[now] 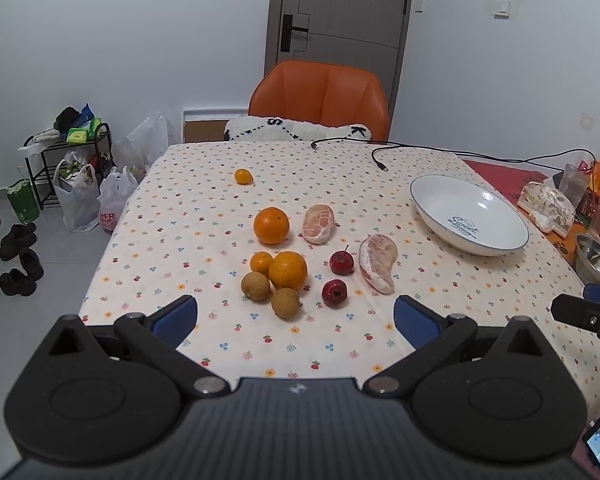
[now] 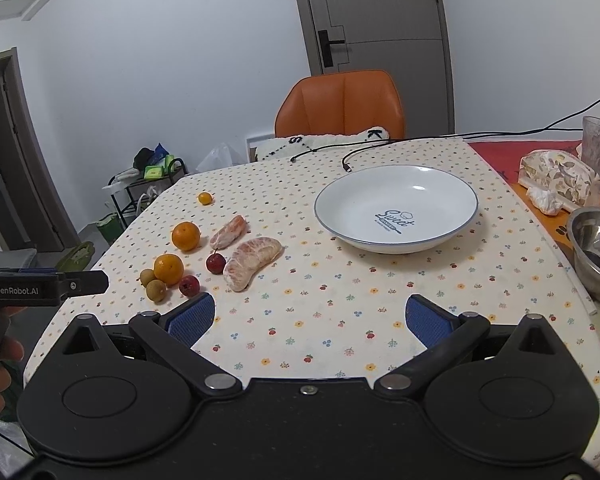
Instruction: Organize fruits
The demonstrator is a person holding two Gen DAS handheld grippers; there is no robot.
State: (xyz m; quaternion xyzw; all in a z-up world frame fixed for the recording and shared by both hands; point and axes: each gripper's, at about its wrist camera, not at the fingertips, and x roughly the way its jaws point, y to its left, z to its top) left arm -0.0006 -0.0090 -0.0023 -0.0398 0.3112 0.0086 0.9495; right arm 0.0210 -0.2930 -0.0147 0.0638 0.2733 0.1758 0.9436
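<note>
With both tools wide and empty, start with the near pomelo segment [image 2: 252,263] — left of the bare white plate [image 2: 396,236] on the surface — squeezing lightly so the flesh keeps whole.

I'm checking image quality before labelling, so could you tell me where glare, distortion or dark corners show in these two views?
Left wrist view: a small glare spot on the white bowl, straight door edges bowed by the fisheye, dark corners at upper right. Right wrist view: glare again on the bowl's inner wall, the table edge curves, fruit shadows soft; both views look sharp.
</note>
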